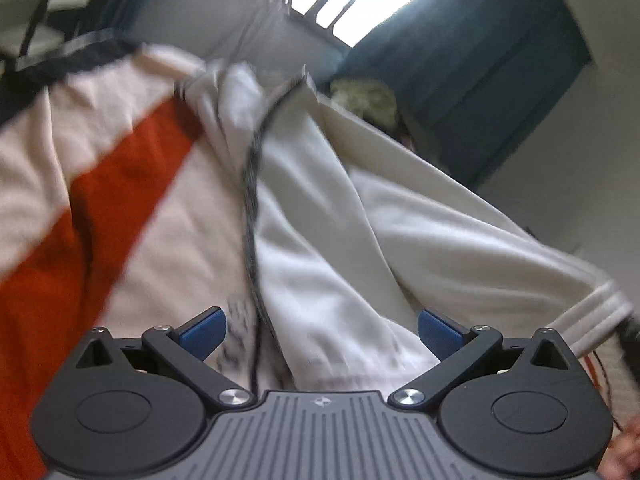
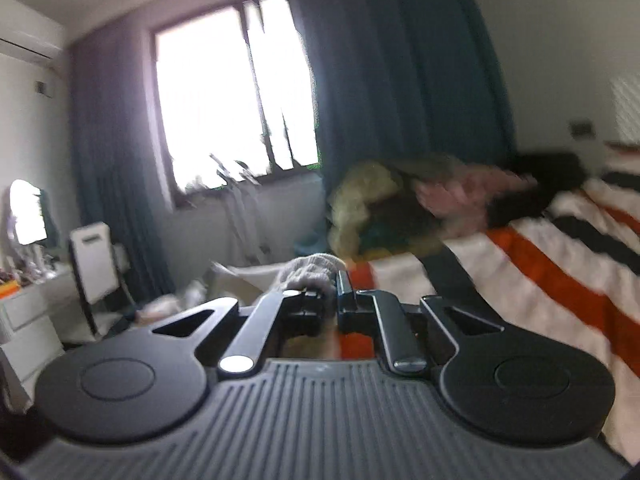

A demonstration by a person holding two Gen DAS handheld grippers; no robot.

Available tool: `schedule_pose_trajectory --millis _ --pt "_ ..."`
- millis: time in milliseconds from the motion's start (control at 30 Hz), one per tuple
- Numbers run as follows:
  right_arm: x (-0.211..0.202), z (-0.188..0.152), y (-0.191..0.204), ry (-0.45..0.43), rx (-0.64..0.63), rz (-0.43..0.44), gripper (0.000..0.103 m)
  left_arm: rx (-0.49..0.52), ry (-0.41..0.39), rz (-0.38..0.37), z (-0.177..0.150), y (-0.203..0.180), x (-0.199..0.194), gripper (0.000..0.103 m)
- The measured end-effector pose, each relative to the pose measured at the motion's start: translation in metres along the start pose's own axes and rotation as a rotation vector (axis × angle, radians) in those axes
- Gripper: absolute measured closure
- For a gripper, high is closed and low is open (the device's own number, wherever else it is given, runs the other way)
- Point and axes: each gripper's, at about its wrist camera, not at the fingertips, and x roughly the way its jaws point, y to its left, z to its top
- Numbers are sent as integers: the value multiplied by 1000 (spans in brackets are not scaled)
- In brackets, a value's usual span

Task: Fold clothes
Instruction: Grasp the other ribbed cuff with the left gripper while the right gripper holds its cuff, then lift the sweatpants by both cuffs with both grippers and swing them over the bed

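between our spread left gripper [image 1: 322, 334]: white garment [image 1: 340, 240], long axis running ahead; right gripper [image 2: 335, 300] pinching its cuff.

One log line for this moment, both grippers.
left gripper: open over white garment | right gripper: shut on knit cuff | striped blanket beneath

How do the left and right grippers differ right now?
The left gripper has its jaws spread wide, blue pads apart over the white garment, gripping nothing. The right gripper has its jaws drawn nearly together on a knit cuff. The left looks steeply down onto cloth; the right looks out across the striped blanket toward the window. Both views are motion-blurred.
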Motion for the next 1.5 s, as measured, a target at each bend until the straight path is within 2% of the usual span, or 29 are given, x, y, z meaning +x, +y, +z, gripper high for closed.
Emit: schedule_pose_trajectory --millis 133,267,400,467,667,733,833,1000,1100,1233,1400,1500 --pt "3 -24 -32 148 100 -61 93 20 116 7 -17 -7 13 0" --pt "12 -31 -36 184 123 -91 93 41 186 5 -27 -14 31 0" --pt "17 -38 -39 187 142 -96 93 24 179 -5 -37 -12 44 1" --pt "15 -37 -41 196 147 -104 92 9 159 -8 -35 -8 49 7" --pt "22 -42 -45 206 155 -140 92 -24 153 -5 -29 0 64 42" --pt "24 -43 -45 214 162 -141 91 -23 131 22 -28 2 64 65" --pt "27 -46 -44 222 153 -142 91 -79 122 17 -24 12 62 81" --pt "28 -49 -44 242 147 -138 91 -162 48 -34 -12 12 34 85" --pt "28 -50 -45 267 173 -109 91 -140 -9 -17 6 6 10 85" --pt "26 -51 -37 287 178 -25 88 -96 -81 -1 38 -4 -24 86" --pt "41 -63 -20 445 187 137 79 -26 -146 57 73 1 -63 86" --pt "50 -75 -3 564 141 194 76 -52 -117 90 74 24 -60 86"
